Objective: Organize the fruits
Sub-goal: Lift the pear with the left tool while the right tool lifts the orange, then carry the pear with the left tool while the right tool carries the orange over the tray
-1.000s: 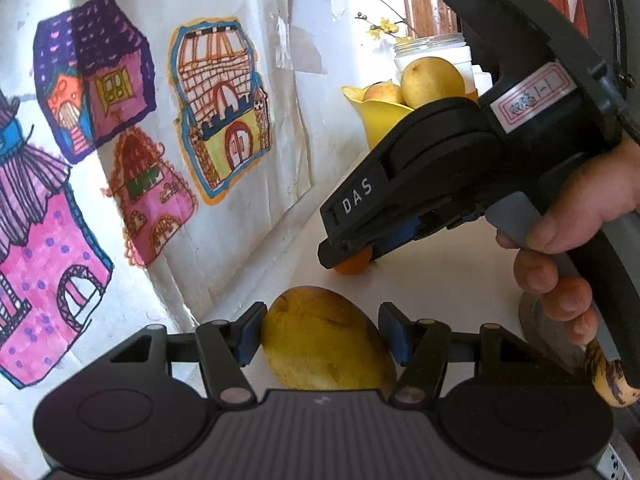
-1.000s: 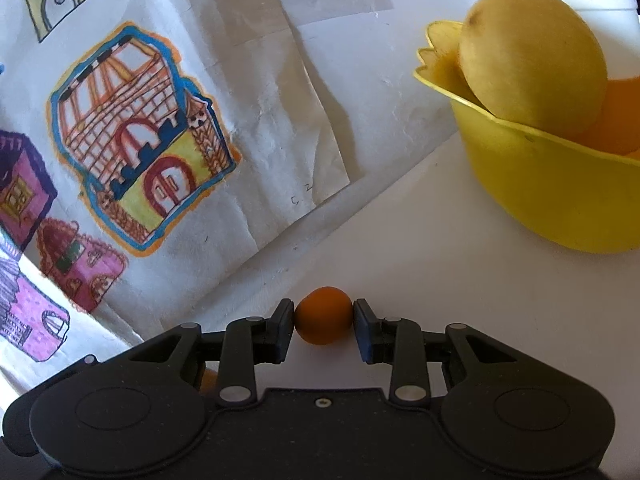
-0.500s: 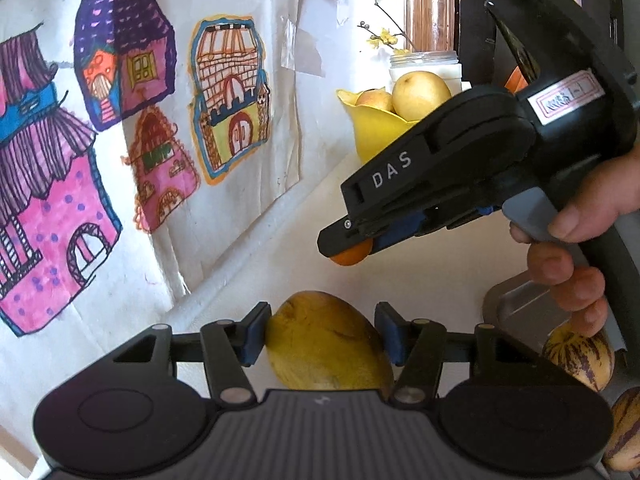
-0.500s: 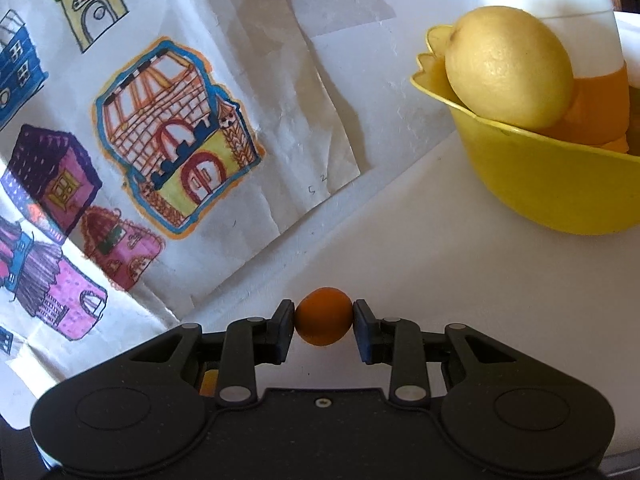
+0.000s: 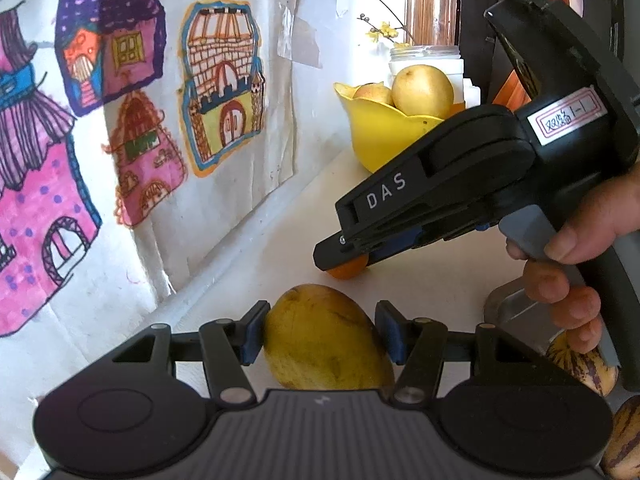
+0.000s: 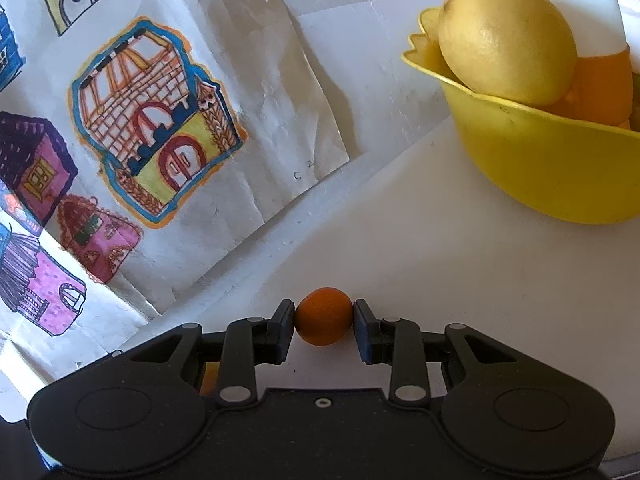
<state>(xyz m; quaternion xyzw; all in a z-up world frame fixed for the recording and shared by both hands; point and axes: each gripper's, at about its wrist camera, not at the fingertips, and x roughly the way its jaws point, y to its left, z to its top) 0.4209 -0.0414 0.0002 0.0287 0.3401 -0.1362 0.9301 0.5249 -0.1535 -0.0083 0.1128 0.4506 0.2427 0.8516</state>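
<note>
right gripper (image 6: 324,322) | we are pinching small orange (image 6: 324,316) | yellow bowl (image 6: 552,168) lying upper right of frame, nearer this hand | left gripper (image 5: 320,332) closing around mango (image 5: 324,340)

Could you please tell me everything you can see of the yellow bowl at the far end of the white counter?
The yellow bowl with a scalloped, petal-like rim looks like smooth matte plastic. It stands upright on the white counter, close to the paper sheet of coloured house drawings without touching it. A large yellow pear-like fruit rests on its near rim, with orange fruit behind and a paler fruit beside. A white jar stands behind. Neither gripper touches it.
</note>
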